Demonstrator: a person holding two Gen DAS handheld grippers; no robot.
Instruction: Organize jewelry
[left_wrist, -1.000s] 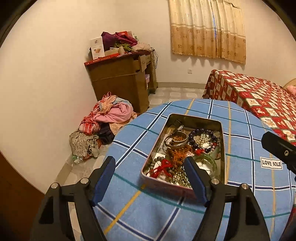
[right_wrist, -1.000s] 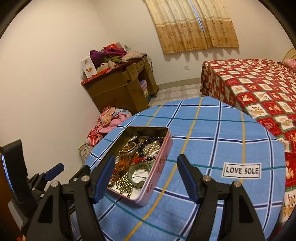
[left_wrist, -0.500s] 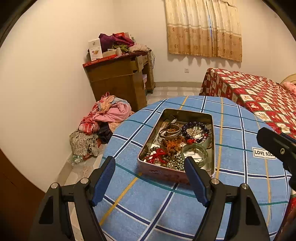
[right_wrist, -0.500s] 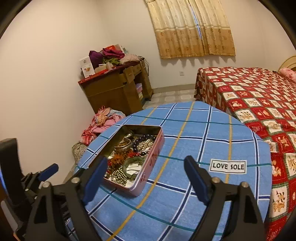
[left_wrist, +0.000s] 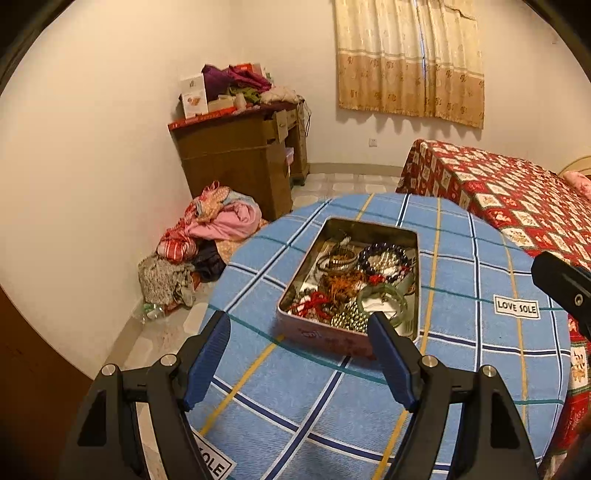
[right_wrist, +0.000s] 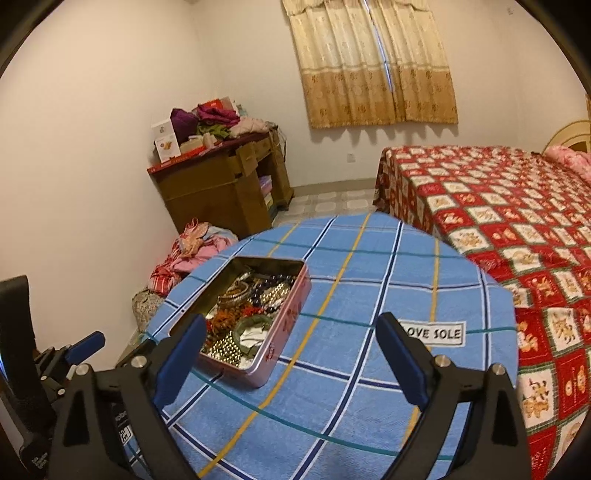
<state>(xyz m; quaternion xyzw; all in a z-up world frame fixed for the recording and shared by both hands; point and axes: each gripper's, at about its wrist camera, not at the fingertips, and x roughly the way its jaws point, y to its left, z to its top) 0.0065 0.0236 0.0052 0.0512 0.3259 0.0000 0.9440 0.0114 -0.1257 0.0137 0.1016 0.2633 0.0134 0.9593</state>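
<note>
Both grippers, left and right, spread and empty above the table; jewelry all heaped in tin, so sorting start or finished both fit

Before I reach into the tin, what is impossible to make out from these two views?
- Tin bottom, both views: buried under tangled jewelry.
- Green bangle, left wrist view: near edge hidden by a fingertip.
- Tin's near left corner, right wrist view: behind a fingertip.
- Clasps, chain links: too small.
</note>
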